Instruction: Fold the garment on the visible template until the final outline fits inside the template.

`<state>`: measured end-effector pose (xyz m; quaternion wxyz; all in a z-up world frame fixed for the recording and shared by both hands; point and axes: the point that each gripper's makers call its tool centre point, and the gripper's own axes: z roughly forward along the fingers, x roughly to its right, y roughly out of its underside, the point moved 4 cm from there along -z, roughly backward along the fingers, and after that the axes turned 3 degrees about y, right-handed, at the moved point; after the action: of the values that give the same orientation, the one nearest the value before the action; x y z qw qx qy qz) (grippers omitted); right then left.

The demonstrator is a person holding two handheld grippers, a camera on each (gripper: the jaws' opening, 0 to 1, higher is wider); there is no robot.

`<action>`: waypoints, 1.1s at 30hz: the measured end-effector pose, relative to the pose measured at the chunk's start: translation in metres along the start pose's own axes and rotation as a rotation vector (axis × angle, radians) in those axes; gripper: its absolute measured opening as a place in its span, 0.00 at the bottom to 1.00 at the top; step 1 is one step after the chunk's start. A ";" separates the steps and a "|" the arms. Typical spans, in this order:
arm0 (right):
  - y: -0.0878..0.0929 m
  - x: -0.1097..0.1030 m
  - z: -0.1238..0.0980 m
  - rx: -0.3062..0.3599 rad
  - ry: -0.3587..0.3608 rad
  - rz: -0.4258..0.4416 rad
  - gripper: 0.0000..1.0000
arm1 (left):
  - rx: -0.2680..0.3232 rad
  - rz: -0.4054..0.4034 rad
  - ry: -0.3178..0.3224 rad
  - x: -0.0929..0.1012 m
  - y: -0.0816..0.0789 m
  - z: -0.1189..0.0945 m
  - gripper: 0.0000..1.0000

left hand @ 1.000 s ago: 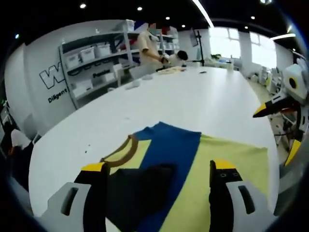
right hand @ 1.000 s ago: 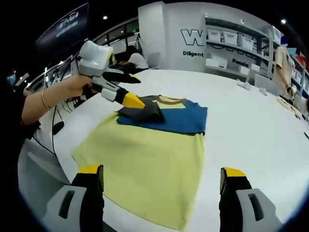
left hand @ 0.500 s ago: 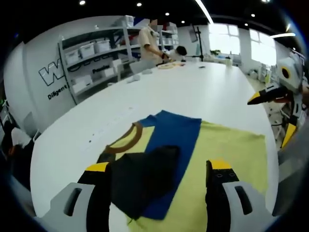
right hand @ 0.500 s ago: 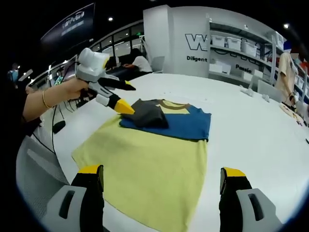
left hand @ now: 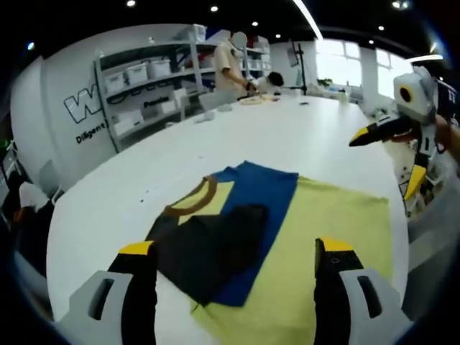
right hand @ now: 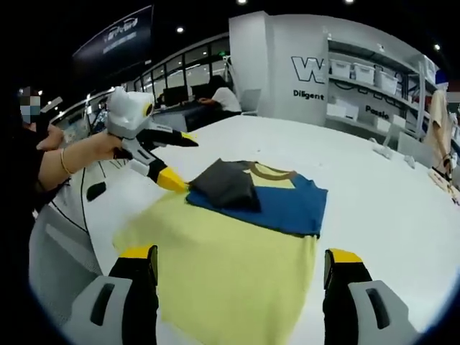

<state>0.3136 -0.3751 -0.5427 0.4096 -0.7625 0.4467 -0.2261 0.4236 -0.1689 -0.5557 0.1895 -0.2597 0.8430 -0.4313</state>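
On the big white table point(right hand: 402, 208), near its rounded edge closest to the person, the garment point(right hand: 237, 266) lies flat: yellow body, blue band across the chest, one dark sleeve point(right hand: 226, 187) already folded in over the blue. I can't make out any template outline. The left gripper point(right hand: 175, 159) hovers just off the sleeve-side edge, jaws apart and empty; the right gripper point(right hand: 241, 277) hangs above the hem, also parted. Judging by this, the fold is only begun; next, a jaw should pinch the unfolded side and carry it across.
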 end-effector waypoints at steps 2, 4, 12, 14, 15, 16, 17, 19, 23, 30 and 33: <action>-0.007 0.000 0.005 0.002 -0.011 -0.018 0.92 | -0.006 -0.011 -0.008 -0.002 0.005 -0.003 0.89; -0.011 -0.001 0.009 0.001 -0.024 -0.033 0.92 | -0.011 -0.018 -0.008 -0.002 0.010 -0.005 0.90; -0.030 -0.002 0.031 -0.005 -0.082 -0.087 0.89 | -0.016 -0.021 -0.008 -0.001 0.018 -0.016 0.93; -0.034 -0.003 0.038 -0.008 -0.098 -0.100 0.87 | -0.017 -0.029 -0.011 0.000 0.020 -0.020 0.94; -0.036 -0.003 0.041 -0.007 -0.103 -0.100 0.86 | -0.009 -0.037 -0.012 0.000 0.021 -0.022 0.95; -0.037 -0.003 0.043 -0.010 -0.106 -0.097 0.86 | -0.009 -0.039 -0.010 0.001 0.021 -0.023 0.96; -0.039 -0.004 0.047 -0.011 -0.112 -0.105 0.85 | -0.012 -0.040 -0.007 0.002 0.022 -0.025 0.96; -0.042 -0.004 0.053 -0.013 -0.121 -0.127 0.82 | -0.018 -0.044 -0.011 0.004 0.024 -0.030 0.98; -0.045 -0.008 0.066 -0.023 -0.154 -0.158 0.77 | -0.009 -0.061 -0.013 0.008 0.028 -0.041 0.99; -0.053 -0.010 0.087 -0.032 -0.195 -0.186 0.71 | -0.013 -0.057 -0.015 0.014 0.035 -0.051 0.99; -0.055 -0.011 0.095 -0.045 -0.213 -0.200 0.70 | -0.019 -0.067 -0.017 0.016 0.038 -0.055 0.99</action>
<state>0.4023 -0.3108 -0.5505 0.4131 -0.8318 0.3275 -0.1737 0.3705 -0.1251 -0.5582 0.1797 -0.2932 0.8363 -0.4269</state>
